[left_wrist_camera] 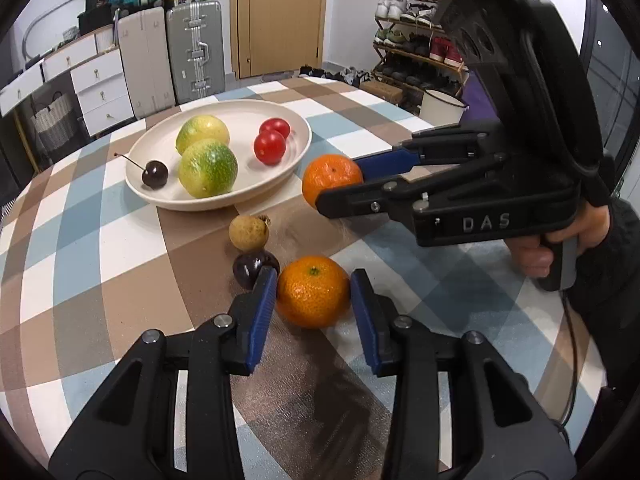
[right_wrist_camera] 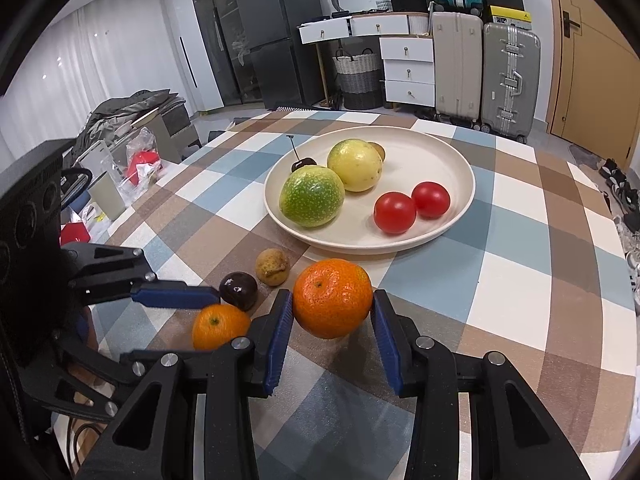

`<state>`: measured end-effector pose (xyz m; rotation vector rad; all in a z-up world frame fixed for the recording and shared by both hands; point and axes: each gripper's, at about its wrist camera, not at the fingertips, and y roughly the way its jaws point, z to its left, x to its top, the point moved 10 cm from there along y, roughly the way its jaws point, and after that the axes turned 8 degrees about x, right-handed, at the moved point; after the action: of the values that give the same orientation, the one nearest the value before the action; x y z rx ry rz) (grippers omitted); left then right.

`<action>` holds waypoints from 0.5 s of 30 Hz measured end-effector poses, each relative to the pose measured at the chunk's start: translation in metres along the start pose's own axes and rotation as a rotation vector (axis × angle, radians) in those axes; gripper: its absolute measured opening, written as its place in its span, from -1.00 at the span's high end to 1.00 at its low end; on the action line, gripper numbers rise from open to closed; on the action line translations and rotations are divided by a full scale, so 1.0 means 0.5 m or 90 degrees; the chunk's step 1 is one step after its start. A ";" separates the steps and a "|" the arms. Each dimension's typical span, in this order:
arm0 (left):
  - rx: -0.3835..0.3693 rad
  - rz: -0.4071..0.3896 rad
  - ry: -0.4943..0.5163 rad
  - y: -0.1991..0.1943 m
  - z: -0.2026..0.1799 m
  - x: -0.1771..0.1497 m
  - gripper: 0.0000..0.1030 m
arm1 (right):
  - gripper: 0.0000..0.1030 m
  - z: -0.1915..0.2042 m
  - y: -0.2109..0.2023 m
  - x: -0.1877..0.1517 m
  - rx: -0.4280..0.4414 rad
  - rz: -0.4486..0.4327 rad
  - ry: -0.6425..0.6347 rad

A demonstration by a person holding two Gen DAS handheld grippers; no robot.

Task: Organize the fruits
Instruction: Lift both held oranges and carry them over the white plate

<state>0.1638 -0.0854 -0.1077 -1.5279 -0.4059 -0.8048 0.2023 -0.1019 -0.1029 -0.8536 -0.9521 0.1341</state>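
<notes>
Checkered surface (right_wrist_camera: 520,288), round edge curving at the far side past the plate (right_wrist_camera: 460,216); bare cloth wide open right of the plate and in front of the right gripper, tighter on the left where loose fruit clusters. Plate holds, left to right in the right wrist view: dark cherry (right_wrist_camera: 302,165) with stem, green-yellow fruit (right_wrist_camera: 312,197), paler yellow fruit (right_wrist_camera: 355,165), two red tomatoes (right_wrist_camera: 395,212) touching each other. Off the plate, near its front rim: small tan fruit (left_wrist_camera: 248,233), dark plum-like fruit (left_wrist_camera: 251,267) just beside it. Left gripper (left_wrist_camera: 314,294) straddles the near orange (left_wrist_camera: 313,291), fingers part open, left pad touching or nearly touching the peel, right pad just apart; orange rests on the surface. Right gripper (right_wrist_camera: 331,312) clamps the second orange (right_wrist_camera: 332,297), both pads on its sides, just in front of the plate rim; whether it sits on the cloth or is lifted, cannot tell.
</notes>
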 end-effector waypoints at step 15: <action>-0.012 0.033 0.000 0.016 -0.006 -0.022 0.26 | 0.22 -0.008 -0.003 0.002 0.000 -0.002 0.003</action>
<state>0.1610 -0.0873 -0.1212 -1.5506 -0.3581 -0.7696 0.2057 -0.1049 -0.1027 -0.8523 -0.9493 0.1286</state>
